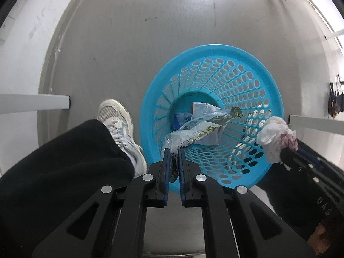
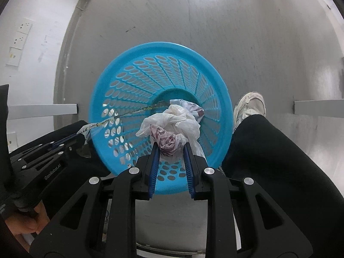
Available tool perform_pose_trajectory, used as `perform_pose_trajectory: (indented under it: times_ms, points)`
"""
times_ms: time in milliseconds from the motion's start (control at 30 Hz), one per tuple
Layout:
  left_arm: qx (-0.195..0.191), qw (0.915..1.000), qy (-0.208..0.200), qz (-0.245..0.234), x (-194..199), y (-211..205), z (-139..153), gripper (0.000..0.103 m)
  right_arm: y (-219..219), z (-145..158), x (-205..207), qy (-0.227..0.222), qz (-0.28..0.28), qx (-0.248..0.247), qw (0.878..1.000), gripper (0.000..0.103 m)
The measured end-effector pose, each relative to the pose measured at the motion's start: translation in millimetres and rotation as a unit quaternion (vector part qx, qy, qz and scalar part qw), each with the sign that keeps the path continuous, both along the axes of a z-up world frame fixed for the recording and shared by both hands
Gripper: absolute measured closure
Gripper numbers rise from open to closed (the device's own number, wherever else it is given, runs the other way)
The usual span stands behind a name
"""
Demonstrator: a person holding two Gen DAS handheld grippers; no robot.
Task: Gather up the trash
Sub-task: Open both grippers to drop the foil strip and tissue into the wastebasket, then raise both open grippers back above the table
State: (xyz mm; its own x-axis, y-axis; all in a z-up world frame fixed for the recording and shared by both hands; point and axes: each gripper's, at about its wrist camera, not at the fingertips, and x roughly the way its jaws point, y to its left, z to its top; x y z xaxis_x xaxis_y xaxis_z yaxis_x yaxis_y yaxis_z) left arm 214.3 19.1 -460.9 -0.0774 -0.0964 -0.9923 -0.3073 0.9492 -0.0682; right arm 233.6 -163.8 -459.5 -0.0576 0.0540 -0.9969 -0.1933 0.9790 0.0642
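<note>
As seen from above, both tools point down at the floor.
Left wrist view: left tool (image 1: 173, 150) clamps a clear printed plastic wrapper (image 1: 202, 129) over the round blue perforated plastic basket (image 1: 236, 64).
Right wrist view: right tool (image 2: 171, 148) pinches a crumpled white plastic bag (image 2: 172, 124) above the basket's mouth (image 2: 161, 49).

grey floor (image 1: 120, 32) – white wall (image 2: 32, 10), sockets (image 2: 19, 38)

The basket (image 1: 211, 116) stands on the floor (image 1: 133, 43) between the person's two shoes (image 1: 120, 126); wrappers (image 1: 193, 111) lie in its bottom.
</note>
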Motion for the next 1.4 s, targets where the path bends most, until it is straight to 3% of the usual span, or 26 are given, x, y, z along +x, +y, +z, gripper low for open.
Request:
perform_pose_trajectory:
  times_ms: [33,133,167,333,600,733,867,967,1033,1267,1400]
  points:
    - [-0.007,1.0,0.002,0.007,1.3,1.3,-2.3,0.089,0.5,-2.5,1.0,0.002,-0.001,-0.001,1.0,0.081]
    - [-0.04,0.9987,-0.004,0.032,3.2,4.8,-3.2,0.055,-1.4,-7.6,4.2,0.006,-0.009,0.0,1.0,0.076]
    - [-0.044,0.9984,-0.009,0.035,2.9,5.0,-1.5,0.053,-2.4,-9.1,5.0,0.007,-0.012,0.001,1.0,0.074]
    - [-0.036,0.9986,-0.019,0.034,1.4,4.3,4.3,0.053,-1.9,-5.7,2.8,0.002,-0.012,0.005,1.0,0.063]
    - [-0.031,0.9976,-0.059,0.017,-10.2,0.1,32.8,0.052,1.9,15.3,-9.4,-0.027,0.007,-0.002,1.0,0.057]
    - [-0.044,0.9938,-0.102,0.001,-20.7,-1.4,63.4,0.05,5.9,46.1,-23.1,-0.06,0.03,0.012,0.998,0.05]
    - [-0.026,0.9883,-0.149,-0.022,-36.6,-0.9,94.9,0.047,1.1,72.7,-38.3,-0.083,0.034,0.026,0.996,0.045]
    - [-0.044,0.9834,-0.175,-0.025,-56.1,0.8,114.2,0.046,-4.4,92.5,-52.6,-0.087,0.031,0.051,0.994,0.041]
    - [-0.049,0.9802,-0.189,-0.032,-65.4,-0.5,126.6,0.044,-5.5,108.8,-64.2,-0.097,0.038,0.064,0.993,0.032]
    - [-0.06,0.97,-0.225,-0.069,-104.8,-12.1,163.2,0.043,-8.8,154.3,-111.2,-0.117,0.068,0.085,0.987,0.026]
    - [-0.07,0.9628,-0.245,-0.088,-127.1,-19.6,187.3,0.04,-12.1,185.0,-140.4,-0.14,0.083,0.103,0.981,0.016]
